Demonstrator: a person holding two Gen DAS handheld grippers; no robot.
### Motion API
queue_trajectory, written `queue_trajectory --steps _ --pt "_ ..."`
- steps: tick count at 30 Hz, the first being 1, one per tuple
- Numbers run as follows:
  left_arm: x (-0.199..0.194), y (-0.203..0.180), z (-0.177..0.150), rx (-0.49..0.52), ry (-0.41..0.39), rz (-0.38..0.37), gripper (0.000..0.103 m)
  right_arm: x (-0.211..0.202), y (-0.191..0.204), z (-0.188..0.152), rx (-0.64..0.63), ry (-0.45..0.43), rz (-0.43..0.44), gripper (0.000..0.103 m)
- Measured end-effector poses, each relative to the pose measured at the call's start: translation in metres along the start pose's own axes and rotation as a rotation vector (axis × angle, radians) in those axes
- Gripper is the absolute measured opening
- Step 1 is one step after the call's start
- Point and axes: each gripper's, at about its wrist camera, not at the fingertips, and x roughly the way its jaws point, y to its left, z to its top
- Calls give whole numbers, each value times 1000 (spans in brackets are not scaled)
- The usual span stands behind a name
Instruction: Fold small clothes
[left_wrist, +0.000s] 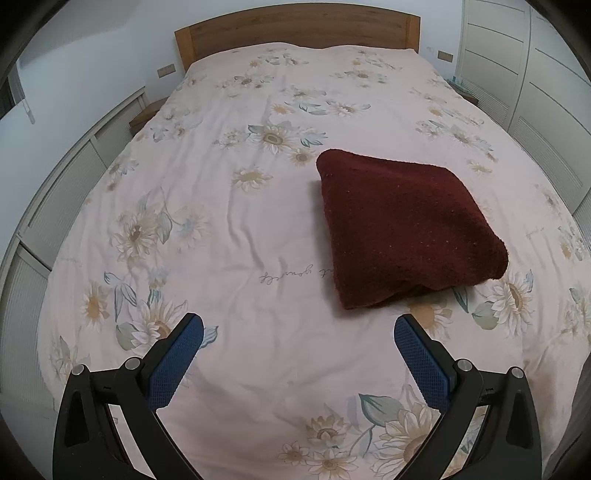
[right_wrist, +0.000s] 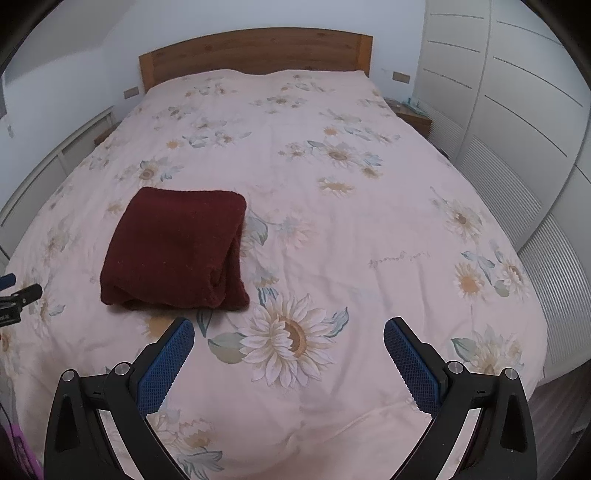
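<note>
Garment of dark red knit lies folded into a thick square on the floral bedspread, well short of the wooden headboard. Left gripper hovers just short of the garment's near edge, jaws spread wide, holding nothing. Right gripper hangs near the garment's near right corner, also wide apart and empty, blue pads facing inward.

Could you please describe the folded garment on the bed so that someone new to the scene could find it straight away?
Start from the large bed with the wooden headboard and the pale floral bedspread. On its near half lies the dark red garment, folded into a thick, fuzzy rectangle. It is the only solid dark item on the light sunflower print, and neither gripper touches it.
</note>
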Motion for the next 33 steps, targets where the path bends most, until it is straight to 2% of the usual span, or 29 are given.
queue_trajectory --steps 33 --pt "5 -3 2 39 15 -29 102 3 -6 -6 11 16 -13 102"
